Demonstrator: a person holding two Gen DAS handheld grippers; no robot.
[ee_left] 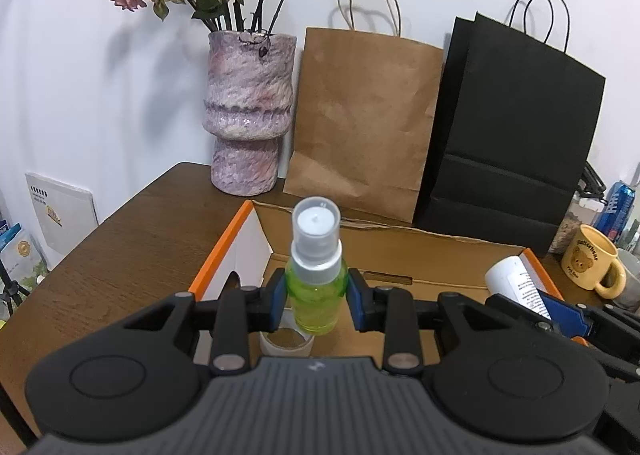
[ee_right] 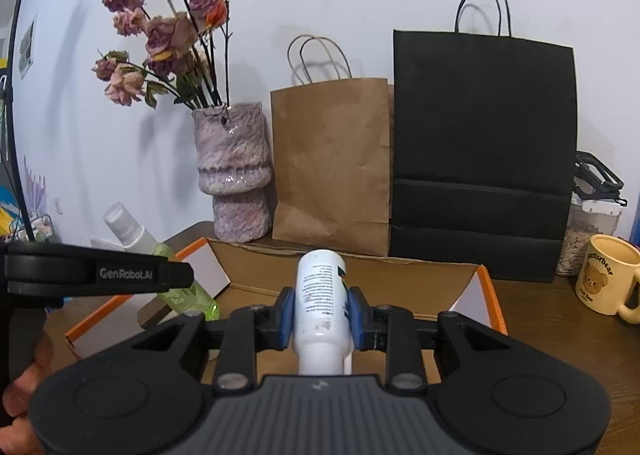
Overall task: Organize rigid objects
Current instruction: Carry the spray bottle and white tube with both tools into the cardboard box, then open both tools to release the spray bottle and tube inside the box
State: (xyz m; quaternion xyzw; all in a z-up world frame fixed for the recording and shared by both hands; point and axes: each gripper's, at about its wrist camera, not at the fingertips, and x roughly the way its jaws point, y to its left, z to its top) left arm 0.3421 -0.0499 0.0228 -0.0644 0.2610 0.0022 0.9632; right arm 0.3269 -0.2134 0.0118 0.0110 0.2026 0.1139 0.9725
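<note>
My left gripper [ee_left: 316, 301] is shut on a green spray bottle [ee_left: 316, 295] with a clear cap, held upright over the open cardboard box [ee_left: 400, 251] with orange-edged flaps. A roll of tape [ee_left: 286, 343] lies in the box just below the bottle. My right gripper [ee_right: 321, 313] is shut on a white bottle [ee_right: 320, 303] with printed text, held over the same box [ee_right: 400, 275]. In the left wrist view the white bottle [ee_left: 520, 283] and the right gripper's blue pad show at the right. The green bottle [ee_right: 180, 291] and the left gripper body appear at the left in the right wrist view.
Behind the box on the wooden table [ee_left: 132, 255] stand a pink vase [ee_left: 248, 111] with dried flowers, a brown paper bag [ee_left: 360, 127] and a black paper bag [ee_left: 512, 135]. A yellow bear mug [ee_left: 592, 263] and a blue can [ee_left: 618, 211] sit at the right.
</note>
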